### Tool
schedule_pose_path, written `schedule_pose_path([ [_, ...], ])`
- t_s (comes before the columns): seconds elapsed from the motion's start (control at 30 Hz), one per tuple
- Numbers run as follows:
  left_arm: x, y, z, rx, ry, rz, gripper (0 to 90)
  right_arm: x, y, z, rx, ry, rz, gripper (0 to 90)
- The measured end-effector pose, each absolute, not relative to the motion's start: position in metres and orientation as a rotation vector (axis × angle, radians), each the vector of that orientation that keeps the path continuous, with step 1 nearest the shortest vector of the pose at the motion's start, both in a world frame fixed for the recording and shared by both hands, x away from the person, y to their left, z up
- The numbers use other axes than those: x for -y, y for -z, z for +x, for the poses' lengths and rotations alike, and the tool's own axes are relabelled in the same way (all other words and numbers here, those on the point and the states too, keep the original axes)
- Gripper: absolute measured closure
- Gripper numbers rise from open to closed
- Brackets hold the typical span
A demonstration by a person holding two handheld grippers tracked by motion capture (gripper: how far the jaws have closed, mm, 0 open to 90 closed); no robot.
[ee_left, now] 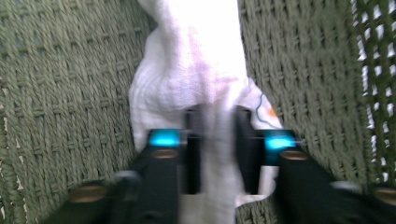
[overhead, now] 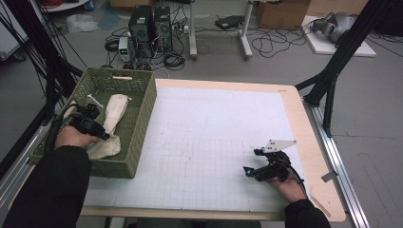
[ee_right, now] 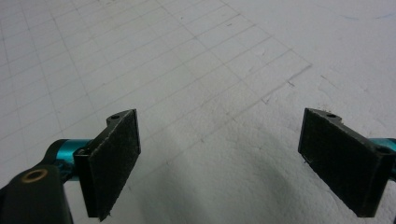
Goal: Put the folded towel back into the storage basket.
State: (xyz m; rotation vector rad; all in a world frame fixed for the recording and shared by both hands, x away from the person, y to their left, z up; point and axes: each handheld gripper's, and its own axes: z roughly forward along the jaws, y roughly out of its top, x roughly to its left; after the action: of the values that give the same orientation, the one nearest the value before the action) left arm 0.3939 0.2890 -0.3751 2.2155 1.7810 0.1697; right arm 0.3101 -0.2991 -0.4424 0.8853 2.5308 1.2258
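A white cloth point(overhead: 114, 110) lies bunched inside a green woven basket point(overhead: 144, 111) at the table's left edge. My left gripper point(overhead: 102, 135) reaches down into the basket over the near end of the cloth. In the left gripper view the two black jaws stand close together with a fold of the white cloth point(ee_left: 196, 70) pinched between them, so the left gripper point(ee_left: 217, 116) is shut on it, with the basket's weave point(ee_left: 70, 93) on both sides. My right gripper point(overhead: 247, 170) rests at the front right of the white gridded mat point(overhead: 209, 137). The right gripper point(ee_right: 219, 158) is open with nothing between its pads.
A small white stick-like piece point(overhead: 95, 100) lies in the basket's far left corner. The wooden table edge point(overhead: 309, 142) borders the mat on the right. Black frame legs point(overhead: 332, 71) stand at the sides, and computers point(overhead: 151, 26) and cables sit on the floor beyond.
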Motion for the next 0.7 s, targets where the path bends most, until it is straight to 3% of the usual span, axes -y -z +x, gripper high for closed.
schedule_pose_path([
  [0.3, -0.282, 0.388, 0.404, -1.789, -0.140, 1.970, 86.0, 0.298, 0.442, 0.309, -2.529, -1.233, 0.878, 12.1],
  [0.5, -0.279, 0.404, 0.408, -1.819, -0.060, 2.001, 69.4, 0.298, 0.441, 0.309, -2.532, -1.236, 0.871, 12.2],
  [0.7, -0.279, 0.392, 0.403, -1.765, -0.124, 2.070, 66.1, 0.298, 0.441, 0.308, -2.530, -1.240, 0.878, 12.2],
])
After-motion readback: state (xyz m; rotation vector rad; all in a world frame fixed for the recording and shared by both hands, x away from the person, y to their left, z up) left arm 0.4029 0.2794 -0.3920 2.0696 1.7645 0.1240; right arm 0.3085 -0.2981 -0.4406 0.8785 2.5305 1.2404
